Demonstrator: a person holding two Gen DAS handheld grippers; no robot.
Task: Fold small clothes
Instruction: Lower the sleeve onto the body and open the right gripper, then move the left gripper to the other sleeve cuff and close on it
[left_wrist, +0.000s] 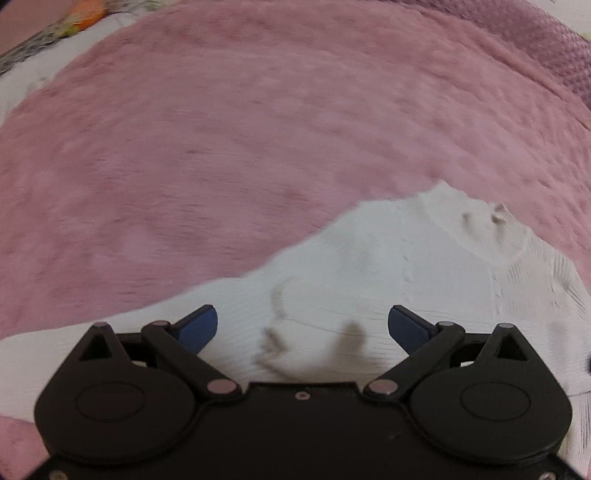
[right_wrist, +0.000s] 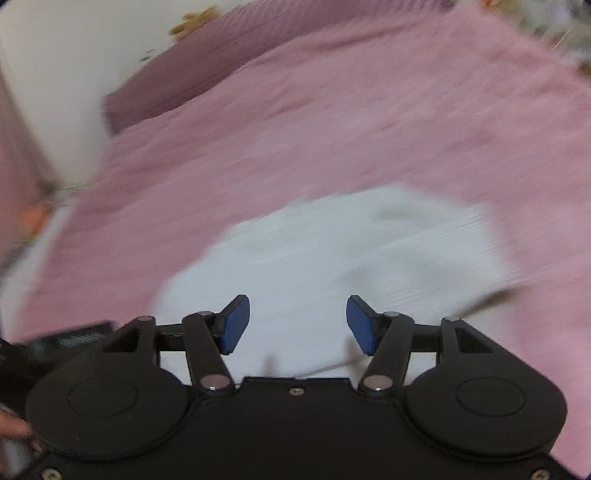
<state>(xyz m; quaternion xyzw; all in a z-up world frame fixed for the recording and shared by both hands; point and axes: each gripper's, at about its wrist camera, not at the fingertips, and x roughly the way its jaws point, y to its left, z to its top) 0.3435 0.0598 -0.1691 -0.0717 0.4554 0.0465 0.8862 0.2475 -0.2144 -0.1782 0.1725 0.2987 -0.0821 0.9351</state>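
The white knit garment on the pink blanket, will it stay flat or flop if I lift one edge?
The white knit garment is probably floppy: it drapes and wrinkles. It looks light and thin. It may drag on the fuzzy pink blanket.

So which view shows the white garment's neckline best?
The left wrist view: the white garment lies sharp enough there to show its neckline and ribbed knit. The right wrist view shows the garment only as a motion-blurred white patch on the pink blanket.
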